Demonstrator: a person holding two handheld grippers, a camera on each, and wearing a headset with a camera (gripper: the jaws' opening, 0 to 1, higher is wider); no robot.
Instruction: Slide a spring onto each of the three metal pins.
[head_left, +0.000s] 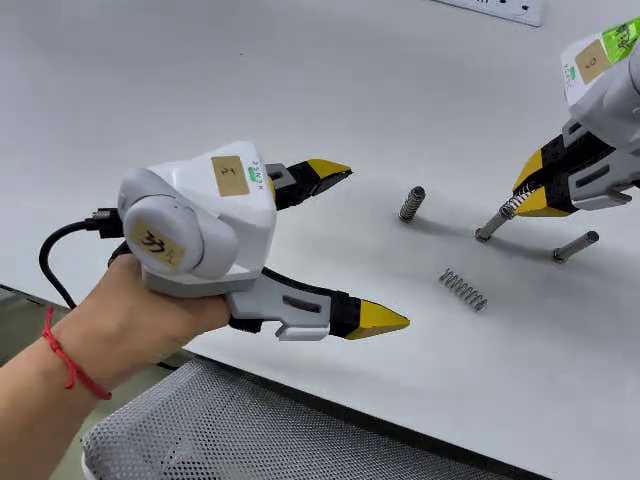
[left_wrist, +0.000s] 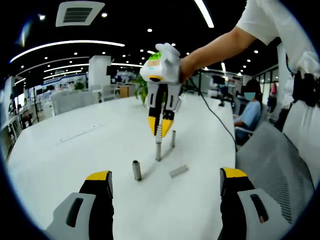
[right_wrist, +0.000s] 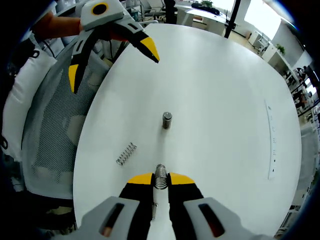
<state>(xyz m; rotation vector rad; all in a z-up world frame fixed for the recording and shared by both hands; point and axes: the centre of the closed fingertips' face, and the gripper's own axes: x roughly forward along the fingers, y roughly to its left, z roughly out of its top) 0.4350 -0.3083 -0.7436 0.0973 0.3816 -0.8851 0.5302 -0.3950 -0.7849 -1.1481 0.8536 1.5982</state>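
My right gripper (head_left: 528, 196) is shut on a spring (head_left: 514, 204), holding it at the top of an upright metal pin (head_left: 490, 228); the spring (right_wrist: 160, 176) sits between its yellow tips. A second pin (head_left: 575, 245) stands bare to the right. A third pin (head_left: 411, 203) wears a spring. One loose spring (head_left: 462, 288) lies flat on the white table (head_left: 200, 80). My left gripper (head_left: 365, 245) hovers open and holds nothing, left of the pins. From the left gripper (left_wrist: 165, 182), the right gripper (left_wrist: 159, 127) hangs over the middle pin (left_wrist: 158, 150).
The table's front edge runs diagonally across the lower head view, with a grey mesh chair (head_left: 250, 430) below it. A power strip (head_left: 500, 8) lies at the far right of the table. A black cable (head_left: 50, 255) trails from the left gripper.
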